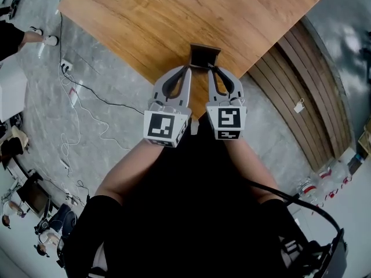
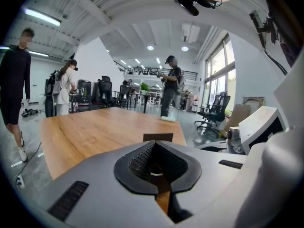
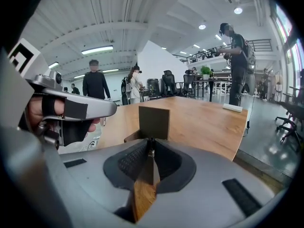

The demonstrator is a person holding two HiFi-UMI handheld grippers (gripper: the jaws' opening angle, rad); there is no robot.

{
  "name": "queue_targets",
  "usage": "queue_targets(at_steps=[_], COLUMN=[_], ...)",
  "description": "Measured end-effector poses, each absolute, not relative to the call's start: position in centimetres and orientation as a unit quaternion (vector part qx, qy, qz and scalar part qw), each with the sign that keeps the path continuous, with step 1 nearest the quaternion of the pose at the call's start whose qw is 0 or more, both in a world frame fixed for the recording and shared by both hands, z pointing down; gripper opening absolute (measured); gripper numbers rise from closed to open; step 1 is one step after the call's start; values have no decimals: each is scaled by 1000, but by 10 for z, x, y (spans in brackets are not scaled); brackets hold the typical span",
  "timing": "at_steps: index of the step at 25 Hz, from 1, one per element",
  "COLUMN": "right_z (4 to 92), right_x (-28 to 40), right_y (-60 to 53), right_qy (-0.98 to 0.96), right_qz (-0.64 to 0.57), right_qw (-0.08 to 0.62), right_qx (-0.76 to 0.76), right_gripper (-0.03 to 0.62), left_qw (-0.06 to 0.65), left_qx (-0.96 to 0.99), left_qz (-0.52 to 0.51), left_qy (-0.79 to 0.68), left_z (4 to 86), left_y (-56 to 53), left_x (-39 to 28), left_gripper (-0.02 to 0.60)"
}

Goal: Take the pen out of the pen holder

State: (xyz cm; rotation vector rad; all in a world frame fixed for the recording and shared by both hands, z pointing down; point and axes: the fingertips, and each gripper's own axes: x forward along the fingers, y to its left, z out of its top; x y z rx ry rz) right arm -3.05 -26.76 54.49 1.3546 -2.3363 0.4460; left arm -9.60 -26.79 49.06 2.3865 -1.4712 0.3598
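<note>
Wood fills the space ahead of me: a broad table [image 1: 145, 16] whose near corner lies under my hands. Close to that corner the pen holder [image 1: 205, 55] stands upright, a small dark brown box with an open top. I hold both tools side by side, pointed at it and tipped a little downward.

My left gripper [image 1: 187, 68] has its jaws drawn together at the tips, which sit just short of the holder's near wall, toward its left side. My right gripper [image 1: 211, 68] is closed the same way, its tips just before the same wall, toward the right side.

In the right gripper view a thin dark sliver [image 3: 150, 147] with a pale speck shows exactly at those tips. I cannot tell whether it is pinched there or stands behind them, nor whether it is the pen. From above, the inside of the holder is only dark, so I cannot pick the pen out there either.

The marker cubes [image 1: 165, 126] ride on the backs of the tools, nearly touching each other. The right gripper view also catches my left hand [image 3: 45, 115] wrapped round its handle. Beyond the table, people [image 3: 96, 84] stand among desks and office chairs.
</note>
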Motion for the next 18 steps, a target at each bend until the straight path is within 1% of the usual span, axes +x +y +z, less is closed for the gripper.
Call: queue_targets(at_steps=[6,10,14,18], right_z=[557,555,528,481], right_x=[-29,-24,-20,-19], right_y=[-267,-266,-264,-258], right_qy=[-832,-831,-835,-843], right_qz=[175,177,160,138], right_qw=[215,208,191,162], right_qx=[480,484,491,494], right_gripper=[41,43,43,43], left_qw=[159,154,144,129], left_qx=[831,835,840,848], left_qz=[132,128,122,104], left_qy=[-517,-512,-508,-503], left_z=[495,490,477,449], left_y=[-263,-262,-262,-262], left_x=[-99,-97,-94,-85], left_gripper=[6,6,6,6])
